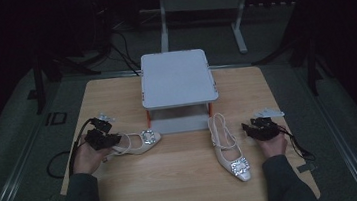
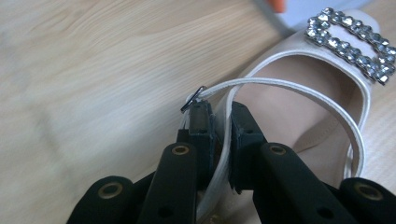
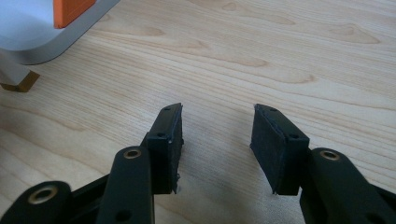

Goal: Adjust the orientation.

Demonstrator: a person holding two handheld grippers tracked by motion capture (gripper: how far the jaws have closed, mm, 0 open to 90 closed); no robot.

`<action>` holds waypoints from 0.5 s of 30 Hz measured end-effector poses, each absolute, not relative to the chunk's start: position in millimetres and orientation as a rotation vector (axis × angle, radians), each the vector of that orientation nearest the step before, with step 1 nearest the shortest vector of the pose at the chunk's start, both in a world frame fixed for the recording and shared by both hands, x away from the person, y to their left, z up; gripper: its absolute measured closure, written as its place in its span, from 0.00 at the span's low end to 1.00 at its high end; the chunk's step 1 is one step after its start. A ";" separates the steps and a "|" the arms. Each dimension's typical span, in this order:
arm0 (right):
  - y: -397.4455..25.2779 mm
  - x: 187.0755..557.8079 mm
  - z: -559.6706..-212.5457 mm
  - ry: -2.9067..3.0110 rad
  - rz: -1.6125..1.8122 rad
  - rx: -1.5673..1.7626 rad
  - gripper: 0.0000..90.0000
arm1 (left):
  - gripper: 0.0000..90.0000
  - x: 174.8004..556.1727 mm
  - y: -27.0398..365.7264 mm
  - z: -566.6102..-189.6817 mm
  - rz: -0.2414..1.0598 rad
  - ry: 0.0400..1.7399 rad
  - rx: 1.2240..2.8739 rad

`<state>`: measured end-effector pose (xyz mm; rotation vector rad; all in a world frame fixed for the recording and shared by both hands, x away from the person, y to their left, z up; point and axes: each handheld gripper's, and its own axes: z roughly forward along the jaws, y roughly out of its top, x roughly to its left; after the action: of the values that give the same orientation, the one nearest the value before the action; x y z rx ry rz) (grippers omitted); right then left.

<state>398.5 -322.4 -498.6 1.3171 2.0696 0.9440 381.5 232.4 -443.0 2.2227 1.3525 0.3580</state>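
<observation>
High view: left gripper [image 1: 106, 138] at lower left on the heel end of a cream slingback shoe [image 1: 139, 142]; second shoe [image 1: 228, 148] lower centre-right, right gripper [image 1: 259, 129] just beside it; left gripper view: jaws clamped on the shoe's thin strap [image 2: 223, 140]; right gripper view: jaws spread wide over bare wooden table [image 3: 280, 56], gripping nothing.

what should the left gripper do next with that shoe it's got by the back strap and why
Probably lift it a little and carry it toward the white rack. The left gripper is already shut on the heel strap of the left shoe, which lies on the table. The right gripper hangs open beside the other shoe.
</observation>
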 end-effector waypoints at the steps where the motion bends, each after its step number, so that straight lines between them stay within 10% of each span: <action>1: -322.4 398.4 -498.6 2.069 0.944 1.318 0.59 | 0.91 379.6 236.2 -443.3 0.359 1.385 2.198; 15: -321.0 398.4 -498.7 2.073 0.942 1.318 0.59 | 0.75 352.8 269.3 -437.6 0.359 1.411 2.064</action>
<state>398.4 -321.0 -498.7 1.3180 2.0732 0.9421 352.8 269.3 -437.6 2.0637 1.4109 0.3589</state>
